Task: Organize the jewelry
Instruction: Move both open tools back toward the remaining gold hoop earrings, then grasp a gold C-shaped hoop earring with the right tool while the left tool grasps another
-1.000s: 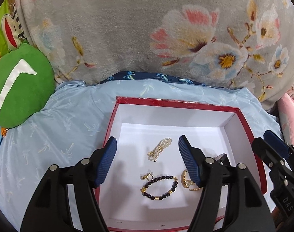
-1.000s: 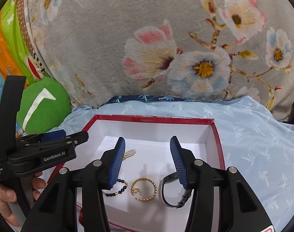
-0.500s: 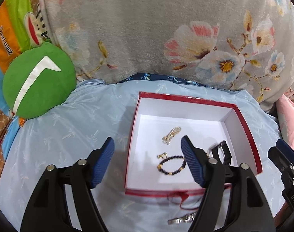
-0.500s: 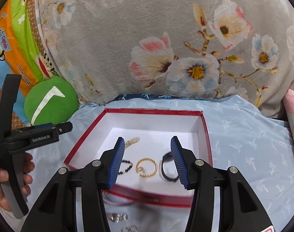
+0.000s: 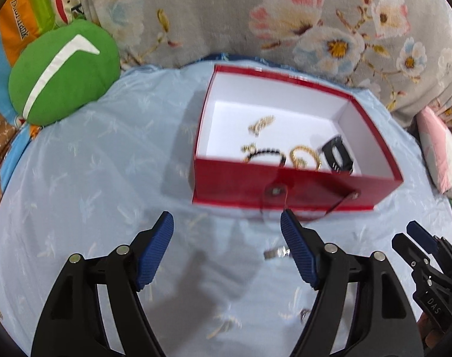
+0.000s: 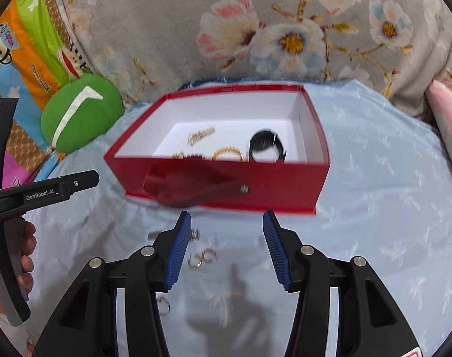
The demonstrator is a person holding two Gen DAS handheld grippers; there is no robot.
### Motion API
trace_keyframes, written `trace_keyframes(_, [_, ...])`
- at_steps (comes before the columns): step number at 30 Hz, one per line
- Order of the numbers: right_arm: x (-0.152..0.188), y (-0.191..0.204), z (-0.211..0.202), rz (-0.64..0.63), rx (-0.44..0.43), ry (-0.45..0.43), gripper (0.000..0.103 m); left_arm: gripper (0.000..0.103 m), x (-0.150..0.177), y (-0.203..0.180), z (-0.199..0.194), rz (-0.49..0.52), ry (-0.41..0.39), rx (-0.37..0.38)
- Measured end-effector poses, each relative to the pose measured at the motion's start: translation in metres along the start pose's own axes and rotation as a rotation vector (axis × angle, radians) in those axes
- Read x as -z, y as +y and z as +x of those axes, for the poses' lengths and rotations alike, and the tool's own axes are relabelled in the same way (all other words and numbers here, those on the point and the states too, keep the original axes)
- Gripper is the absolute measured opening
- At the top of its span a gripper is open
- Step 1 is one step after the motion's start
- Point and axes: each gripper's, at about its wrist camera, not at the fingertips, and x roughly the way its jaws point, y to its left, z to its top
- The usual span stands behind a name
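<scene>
Floral grey blanket (image 5: 226,15) fills the background, with a pale blue sheet (image 5: 77,178) spread in front of it and a round green cushion (image 5: 62,71) at the left edge. Near the middle of the sheet sits an open red box (image 5: 285,190) with a white interior. Inside it lie a black watch (image 6: 266,144) toward the right wall, a gold bangle (image 6: 227,153) beside it, a dark beaded bracelet (image 5: 266,156) left of that, and a pale chain piece (image 5: 261,125) farther back. Both tools hang over the sheet on the near side of the box: the left tool (image 5: 227,251) has its jaws spread wide and empty, and the right tool (image 6: 227,247) is likewise parted and holds nothing. On the sheet between the box and the right tool lie small loose pieces: two gold hoop earrings (image 6: 202,258), a silver ring (image 6: 163,305), and a small silvery item (image 5: 275,253), too blurred to name.
</scene>
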Motion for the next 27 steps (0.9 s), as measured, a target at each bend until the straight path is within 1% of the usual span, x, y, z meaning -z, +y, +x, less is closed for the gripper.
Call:
trace_keyframes(3, [0.017,0.002,0.007,0.004,0.001,0.036,0.050,0.072,0.021,0.002,0.010,0.011,0.044,-0.023])
trace_keyframes(6, [0.031,0.004,0.016,0.010,-0.013,0.064,0.050,0.072,0.039,0.004,0.021,0.002,0.095,-0.021])
trace_keyframes(10, [0.038,0.011,0.034,-0.011,-0.014,0.095,0.047,0.072,0.055,0.003,0.030,-0.005,0.135,-0.016])
trace_keyframes(11, [0.038,0.012,0.039,-0.015,-0.012,0.101,0.045,0.072,0.058,0.001,0.032,-0.003,0.142,-0.013])
trace_keyframes(13, [0.036,0.013,0.050,-0.018,-0.016,0.113,0.041,0.072,0.062,-0.001,0.033,0.002,0.151,-0.008])
trace_keyframes(17, [0.034,0.018,0.073,-0.037,-0.019,0.156,0.030,0.072,0.066,-0.004,0.037,0.007,0.164,-0.001])
trace_keyframes(20, [0.034,0.022,0.084,-0.049,-0.013,0.171,0.026,0.072,0.066,-0.004,0.039,0.002,0.171,0.003])
trace_keyframes(22, [0.035,0.023,0.090,-0.052,-0.002,0.184,0.025,0.072,0.065,-0.004,0.039,0.001,0.172,0.007])
trace_keyframes(24, [0.036,0.021,0.091,-0.048,-0.005,0.177,0.024,0.072,0.064,-0.005,0.038,0.000,0.169,0.010])
trace_keyframes(25, [0.036,0.020,0.091,-0.048,-0.002,0.177,0.018,0.072,0.064,-0.005,0.038,0.002,0.168,0.014])
trace_keyframes(27, [0.038,0.017,0.089,-0.051,0.005,0.178,0.016,0.072,0.063,-0.008,0.037,0.006,0.165,0.021])
